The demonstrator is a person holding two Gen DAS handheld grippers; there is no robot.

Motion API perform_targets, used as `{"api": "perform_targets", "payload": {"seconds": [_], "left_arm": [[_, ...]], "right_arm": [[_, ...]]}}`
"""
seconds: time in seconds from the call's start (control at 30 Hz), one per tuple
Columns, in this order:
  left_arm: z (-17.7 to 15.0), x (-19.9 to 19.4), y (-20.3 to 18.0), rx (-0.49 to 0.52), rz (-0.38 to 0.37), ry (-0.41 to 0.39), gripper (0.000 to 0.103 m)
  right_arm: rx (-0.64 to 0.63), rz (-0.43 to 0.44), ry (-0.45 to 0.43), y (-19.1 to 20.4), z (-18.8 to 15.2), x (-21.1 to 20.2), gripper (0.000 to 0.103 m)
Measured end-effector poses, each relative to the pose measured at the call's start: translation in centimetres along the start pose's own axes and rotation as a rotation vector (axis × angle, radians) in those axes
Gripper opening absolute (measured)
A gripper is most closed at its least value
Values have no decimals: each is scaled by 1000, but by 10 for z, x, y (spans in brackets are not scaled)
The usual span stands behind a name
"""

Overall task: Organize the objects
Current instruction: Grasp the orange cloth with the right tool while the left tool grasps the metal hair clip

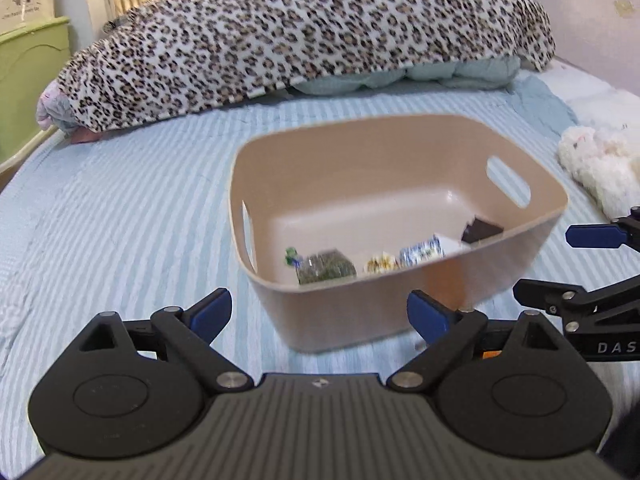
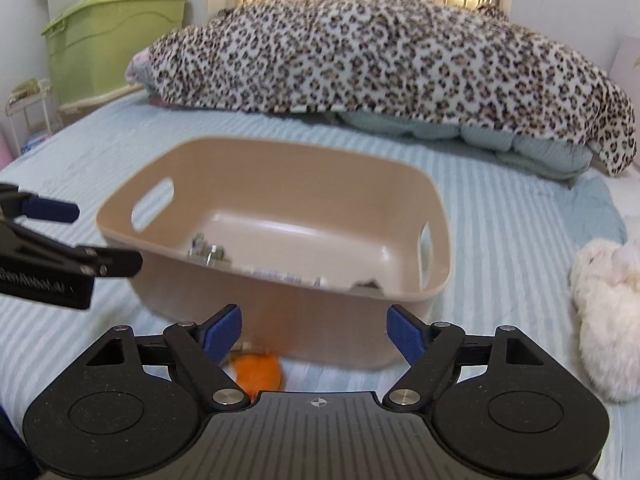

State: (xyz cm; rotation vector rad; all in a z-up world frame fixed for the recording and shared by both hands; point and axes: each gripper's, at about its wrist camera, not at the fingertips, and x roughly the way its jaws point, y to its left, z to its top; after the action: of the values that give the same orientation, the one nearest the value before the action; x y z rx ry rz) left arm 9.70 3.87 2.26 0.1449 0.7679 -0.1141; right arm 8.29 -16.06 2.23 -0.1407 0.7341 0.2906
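A beige plastic bin (image 1: 420, 308) with handle slots stands on the striped bed; it also shows in the right wrist view (image 2: 280, 312). Inside lie a dark green packet (image 1: 326, 267), a blue-white packet (image 1: 422, 251), a small yellowish item (image 1: 380, 264) and a dark piece (image 1: 480, 230). My left gripper (image 1: 319, 314) is open and empty in front of the bin. My right gripper (image 2: 314, 330) is open and empty, just short of the bin's near wall. An orange object (image 2: 258, 372) lies on the bed below it, partly hidden by the left finger.
A leopard-print blanket (image 1: 312, 28) over a pale quilt fills the back of the bed. A white plush toy (image 2: 608, 312) lies at the right. A green plastic box (image 2: 112, 40) stands beyond the bed's left edge. The bedspread (image 1: 120, 220) is striped blue.
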Motion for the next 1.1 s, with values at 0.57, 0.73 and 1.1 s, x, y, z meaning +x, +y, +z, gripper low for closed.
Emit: {"api": "perform_targets", "payload": {"seconds": [0.57, 0.73, 1.1], "left_arm": [[-31, 59, -15, 57, -71, 176, 95], [-31, 65, -26, 72, -121, 176, 95], [-33, 70, -59, 115, -195, 147, 95]], "right_arm": [[-11, 77, 194, 23, -49, 70, 63], [-22, 87, 183, 22, -50, 69, 27], [-34, 56, 187, 1, -52, 55, 10]]}}
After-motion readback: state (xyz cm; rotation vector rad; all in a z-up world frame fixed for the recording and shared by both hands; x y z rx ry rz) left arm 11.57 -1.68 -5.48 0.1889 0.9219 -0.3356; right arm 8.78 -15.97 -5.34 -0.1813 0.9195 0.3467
